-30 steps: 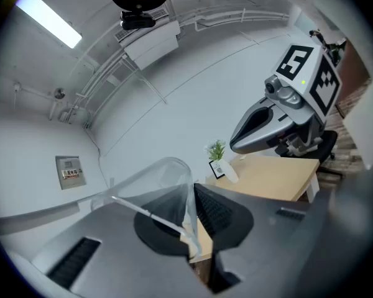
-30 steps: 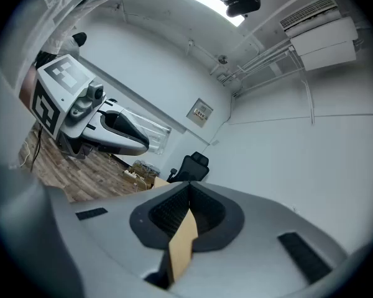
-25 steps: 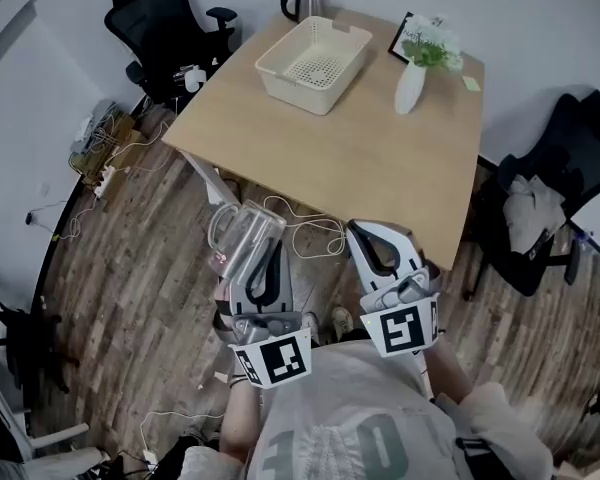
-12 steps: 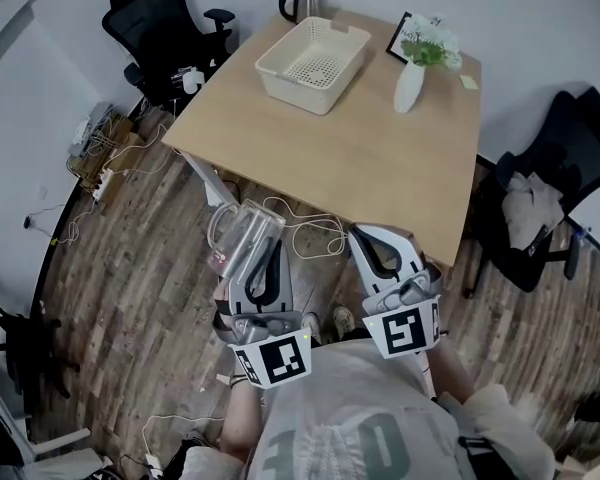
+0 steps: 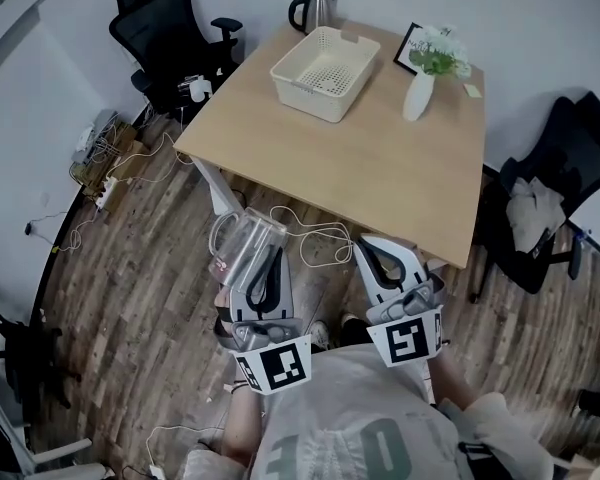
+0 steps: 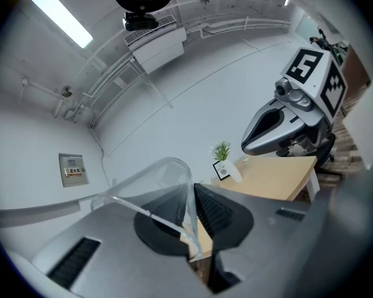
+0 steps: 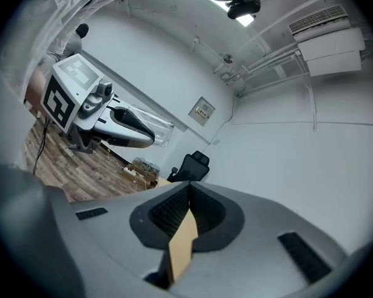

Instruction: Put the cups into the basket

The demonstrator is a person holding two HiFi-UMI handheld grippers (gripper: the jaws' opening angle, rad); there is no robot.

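While the head view shows the table (image 5: pixel 380 168) shifted only slightly from a second ago, the left gripper (image 5: pixel 264 260) still carries the clear cup (image 5: pixel 242 243) over the floor. It is well short of the cream basket (image 5: pixel 332 103) at the table's far end, so delivery has barely advanced. In the left gripper view, the jaws stand narrow, clamped on the cup's wall. In the right gripper view, the right gripper (image 7: pixel 188 213) has its jaws together, with nothing between them.

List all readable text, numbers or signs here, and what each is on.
"0", large, on the person's grey shirt; the character beside it is cut off.
Label on the small grey wall panel: too small to read.
Black-framed picture on the wooden table: blurred, unreadable.
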